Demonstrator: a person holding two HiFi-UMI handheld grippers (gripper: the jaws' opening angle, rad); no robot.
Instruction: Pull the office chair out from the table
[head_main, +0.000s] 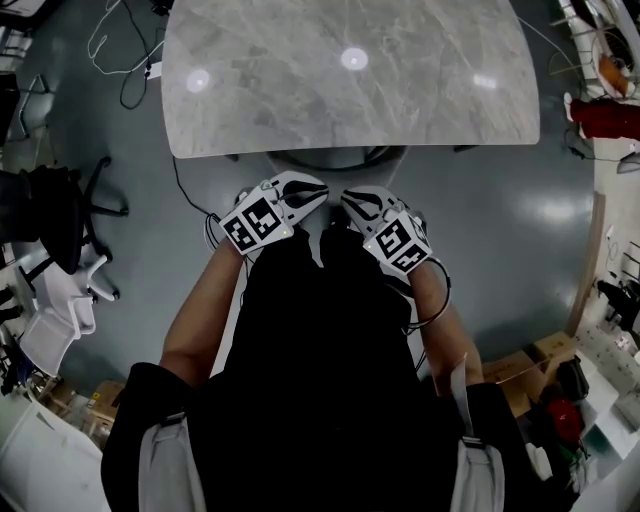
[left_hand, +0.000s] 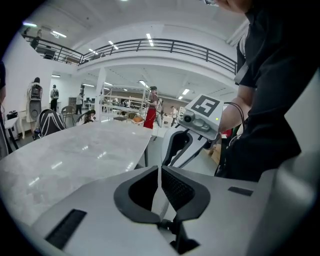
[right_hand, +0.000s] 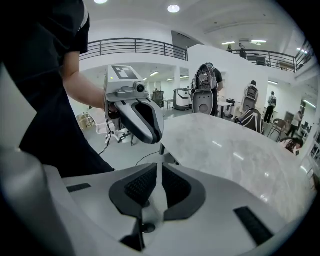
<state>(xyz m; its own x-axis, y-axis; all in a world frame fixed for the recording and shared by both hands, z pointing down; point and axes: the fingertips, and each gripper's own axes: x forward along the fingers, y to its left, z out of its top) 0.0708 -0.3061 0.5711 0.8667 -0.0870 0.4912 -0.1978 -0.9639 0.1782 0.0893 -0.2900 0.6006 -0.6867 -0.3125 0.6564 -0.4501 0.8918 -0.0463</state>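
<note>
**Left to right.** At far left, a black chair (head_main: 45, 215) and a white chair (head_main: 60, 305) are set on the grey floor (head_main: 150, 250), well apart from the table (head_main: 300, 90). Cables (head_main: 128, 85) are strewn by its left corner. The table's near edge is shown running across the head view. The office chair (head_main: 335, 160) is seen only as a dark arc tucked under the middle of that edge. Just short of the edge, the left gripper (head_main: 318, 196) and right gripper (head_main: 348, 198) are held side by side, tips nearly meeting. Each has its jaws pressed together on nothing. Open floor is shown on either side of the person (head_main: 320, 350). Boxes (head_main: 520, 370) are stacked at lower right.
</note>
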